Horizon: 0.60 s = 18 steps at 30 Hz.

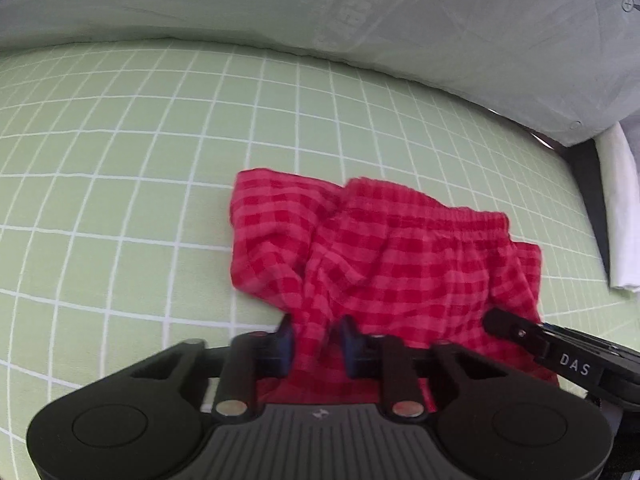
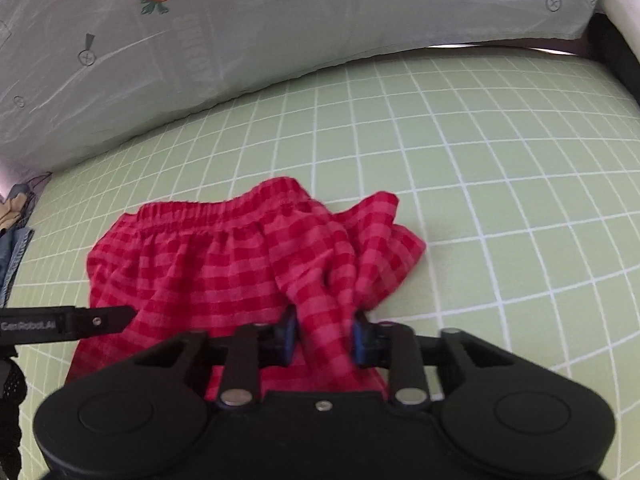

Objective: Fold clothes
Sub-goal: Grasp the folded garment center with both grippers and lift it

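Red checked shorts (image 1: 400, 264) with an elastic waistband lie rumpled on a green gridded sheet (image 1: 120, 160). My left gripper (image 1: 316, 340) is shut on a bunch of the shorts' near edge on their left side. My right gripper (image 2: 325, 338) is shut on the shorts (image 2: 224, 264) at their near edge on the right side. The right gripper's finger shows in the left wrist view (image 1: 516, 330), and the left gripper's finger shows in the right wrist view (image 2: 100, 320). The waistband faces away from me.
A pale pillow (image 1: 320, 4) with printed marks lies along the far side; it also shows in the right wrist view (image 2: 280, 20) with a carrot print. White folded cloth (image 1: 618, 208) sits at the right edge. Denim garments (image 2: 14, 248) lie at the left edge.
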Motion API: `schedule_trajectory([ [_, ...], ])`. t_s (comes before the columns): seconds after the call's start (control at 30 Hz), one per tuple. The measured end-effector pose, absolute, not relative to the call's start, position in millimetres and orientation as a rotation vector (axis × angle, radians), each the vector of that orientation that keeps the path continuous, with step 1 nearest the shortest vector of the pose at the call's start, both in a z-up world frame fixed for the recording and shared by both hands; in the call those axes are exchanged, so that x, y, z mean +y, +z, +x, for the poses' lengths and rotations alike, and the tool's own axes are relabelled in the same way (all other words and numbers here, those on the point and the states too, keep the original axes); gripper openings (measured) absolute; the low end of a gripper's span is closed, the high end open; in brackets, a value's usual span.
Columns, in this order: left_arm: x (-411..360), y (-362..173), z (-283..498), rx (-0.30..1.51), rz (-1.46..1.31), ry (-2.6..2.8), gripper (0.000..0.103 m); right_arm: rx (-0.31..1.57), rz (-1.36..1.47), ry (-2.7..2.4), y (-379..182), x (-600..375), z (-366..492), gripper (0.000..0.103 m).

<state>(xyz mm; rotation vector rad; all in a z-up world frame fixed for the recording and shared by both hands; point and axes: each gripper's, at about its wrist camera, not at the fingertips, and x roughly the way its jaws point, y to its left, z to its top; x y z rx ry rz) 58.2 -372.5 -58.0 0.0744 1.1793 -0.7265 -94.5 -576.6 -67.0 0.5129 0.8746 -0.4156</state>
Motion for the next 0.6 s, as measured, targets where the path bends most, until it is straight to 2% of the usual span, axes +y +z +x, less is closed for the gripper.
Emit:
schedule_trajectory([
  [0.03, -374.7, -53.8, 51.8, 1.165, 0.076, -0.753, 0.014, 0.873, 0.514, -0.396, -65.3, -574.1, -93.6, 0.009],
  [0.07, -374.8, -47.7, 44.9, 1.143, 0.087, -0.776, 0.014, 0.866, 0.512, -0.385, -62.1, -571.0, -94.0, 0.007],
  [0.37, -364.5, -11.3, -29.6, 1.081, 0.1, -0.854, 0.012, 0.748, 0.541, -0.39, -21.3, -543.1, -152.0, 0.006],
  [0.6, -368.5, -5.8, -102.5, 1.072, 0.095, -0.846, 0.012, 0.73, 0.566, -0.369, -16.1, -531.7, -220.5, 0.006],
])
